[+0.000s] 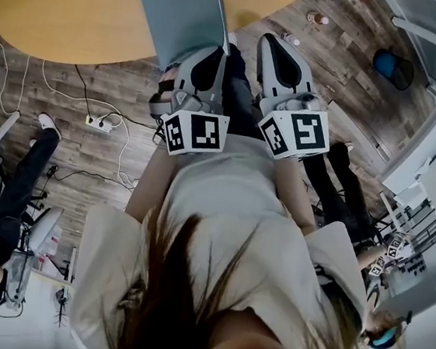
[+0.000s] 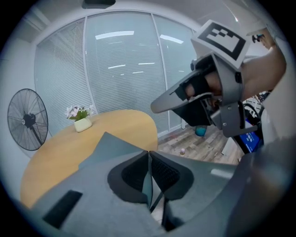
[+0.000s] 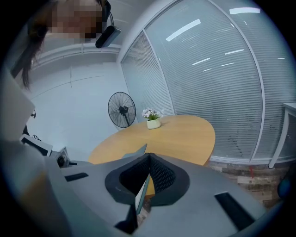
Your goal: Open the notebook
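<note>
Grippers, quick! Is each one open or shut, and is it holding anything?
Left gripper: closed, holding the notebook.
Right gripper: closed, holding the same notebook by its edge.

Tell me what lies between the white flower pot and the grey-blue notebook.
Nothing: only bare yellow wooden tabletop separates the small white flower pot from the flat grey-blue notebook, as the left gripper view shows.

A small white pot of flowers [image 2: 82,124] stands on the round wooden table [image 1: 65,4], a pedestal fan [image 2: 27,119] behind it, and a white power strip [image 1: 99,123] lies on the plank floor [image 1: 118,88].
</note>
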Motion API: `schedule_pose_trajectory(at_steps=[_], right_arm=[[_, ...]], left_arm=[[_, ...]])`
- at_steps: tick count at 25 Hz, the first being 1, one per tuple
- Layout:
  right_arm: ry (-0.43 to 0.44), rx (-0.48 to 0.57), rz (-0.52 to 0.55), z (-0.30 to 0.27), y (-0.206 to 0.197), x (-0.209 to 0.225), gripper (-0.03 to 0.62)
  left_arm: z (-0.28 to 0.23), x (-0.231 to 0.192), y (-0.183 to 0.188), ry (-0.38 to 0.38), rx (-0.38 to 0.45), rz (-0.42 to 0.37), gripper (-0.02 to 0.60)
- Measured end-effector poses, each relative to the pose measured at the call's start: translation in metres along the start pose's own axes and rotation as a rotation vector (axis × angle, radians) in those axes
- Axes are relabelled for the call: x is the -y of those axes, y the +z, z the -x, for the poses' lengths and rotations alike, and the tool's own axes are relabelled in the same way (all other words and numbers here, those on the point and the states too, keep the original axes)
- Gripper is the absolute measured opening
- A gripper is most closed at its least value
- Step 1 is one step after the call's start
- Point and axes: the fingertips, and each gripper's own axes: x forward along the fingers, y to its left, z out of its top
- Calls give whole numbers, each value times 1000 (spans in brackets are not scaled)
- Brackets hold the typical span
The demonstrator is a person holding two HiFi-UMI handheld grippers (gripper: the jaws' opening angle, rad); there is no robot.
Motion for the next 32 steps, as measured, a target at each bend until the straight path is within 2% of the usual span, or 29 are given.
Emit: schedule_pose_trajectory(at_steps=[5,18,32], right_arm=[[33,1,24,-2,7,-9,2],[126,0,108,-13,19,-51,2],[181,31,153,-21,36,-87,2]], left_arm=[[17,-10,15,31,58,72,25],[69,-41,29,161,160,197,25],[110,-71,25,257,195,247,25]])
